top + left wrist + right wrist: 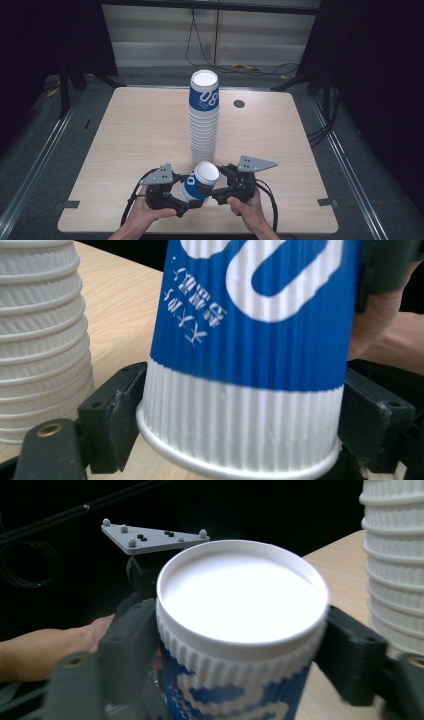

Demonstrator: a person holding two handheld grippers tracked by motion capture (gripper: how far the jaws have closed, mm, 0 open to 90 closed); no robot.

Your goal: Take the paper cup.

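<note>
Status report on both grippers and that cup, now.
Left gripper and right gripper both shut on the blue cup, upside down, held off the table. Cup stack directly behind, close.

A recording lab: a lone table [125, 150] ringed by black curtains [380, 75] and floor cables [260, 67].

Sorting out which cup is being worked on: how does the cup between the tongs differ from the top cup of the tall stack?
The held cup is tilted and lifted between both tongs, left and right; the stack's top cup stands straight, nested on the stack with no tongs on it. The held cup shows its whole wall; the top cup shows just its upper part. Both are upside down, ribbed, blue with white print.
</note>
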